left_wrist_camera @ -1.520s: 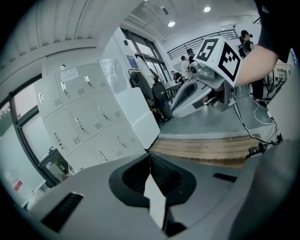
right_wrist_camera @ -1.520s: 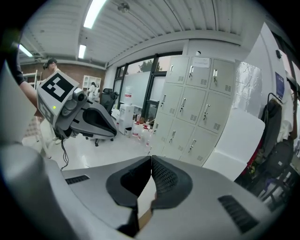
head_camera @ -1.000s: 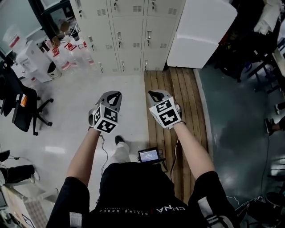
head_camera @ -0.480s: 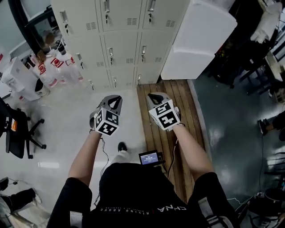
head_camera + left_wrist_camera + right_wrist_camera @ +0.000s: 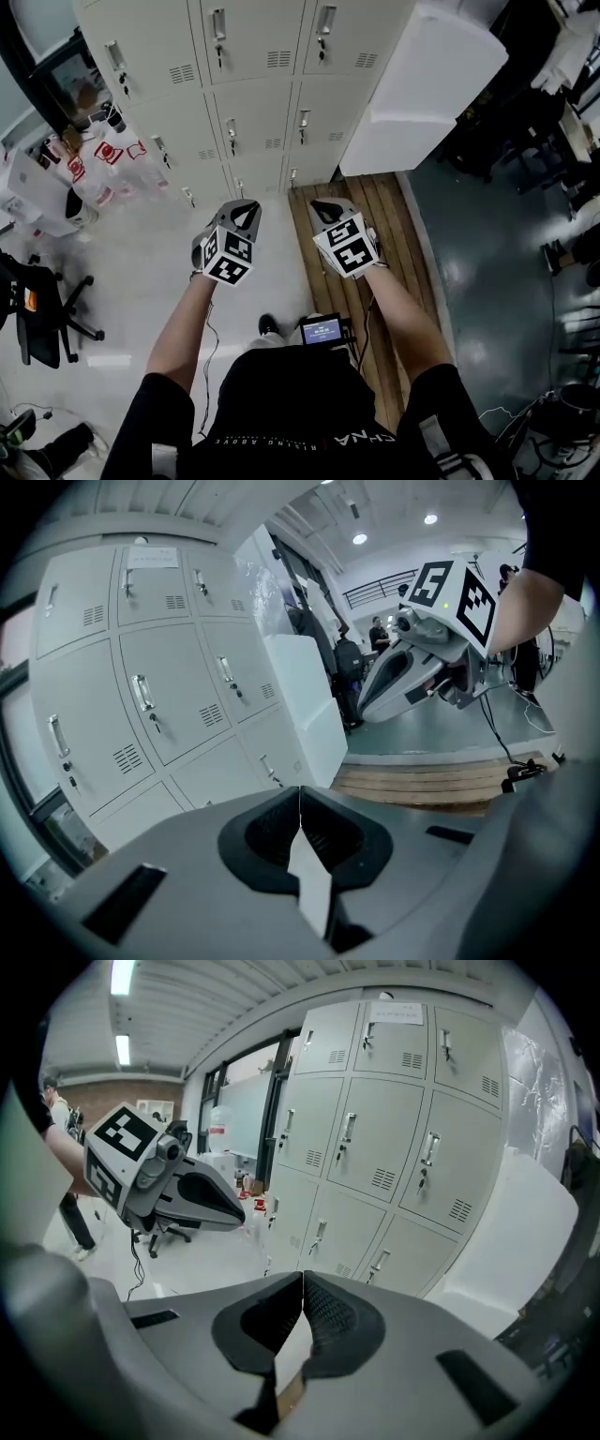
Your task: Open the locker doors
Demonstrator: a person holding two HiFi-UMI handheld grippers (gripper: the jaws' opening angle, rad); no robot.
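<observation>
Grey-white lockers (image 5: 267,89) upright; door handles (image 5: 303,121) vertical.

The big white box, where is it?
In the head view the big white box sits at the upper right, just right of the lockers, at the far end of the wooden planks.

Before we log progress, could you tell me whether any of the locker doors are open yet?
Shut, all that show: each locker door lies flush with its neighbours, with no gap or dark inside visible.
</observation>
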